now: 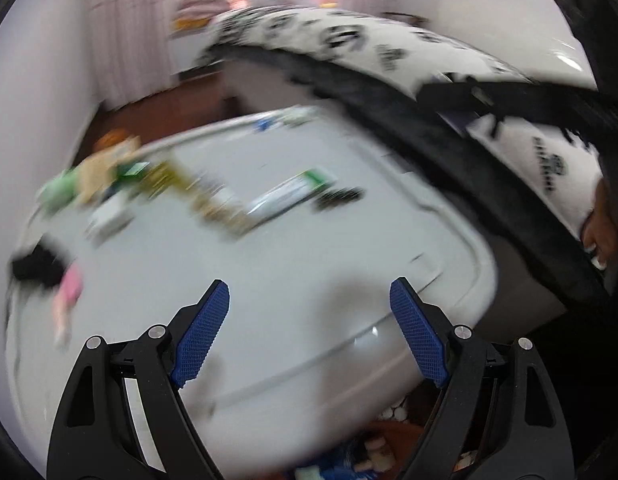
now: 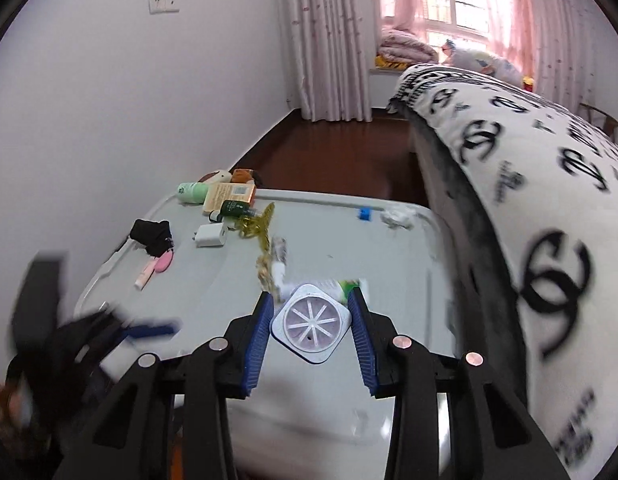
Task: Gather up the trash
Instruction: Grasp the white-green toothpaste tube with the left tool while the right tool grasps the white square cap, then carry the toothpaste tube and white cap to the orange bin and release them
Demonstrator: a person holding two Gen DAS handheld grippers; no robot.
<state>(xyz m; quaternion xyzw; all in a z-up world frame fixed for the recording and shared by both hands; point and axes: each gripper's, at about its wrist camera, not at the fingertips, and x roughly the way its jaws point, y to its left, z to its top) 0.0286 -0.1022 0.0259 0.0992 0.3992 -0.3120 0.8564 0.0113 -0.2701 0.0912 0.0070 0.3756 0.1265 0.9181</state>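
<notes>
While the left gripper (image 1: 309,296) hangs wide open and empty, a square white object (image 2: 312,324) is clamped in the right gripper (image 2: 312,308), seemingly awaiting disposal.

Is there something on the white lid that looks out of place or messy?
Yes. A gold chain lies strewn in a tangle across the lid, and a crumpled white tissue sits near its far edge beside the bed.
</notes>
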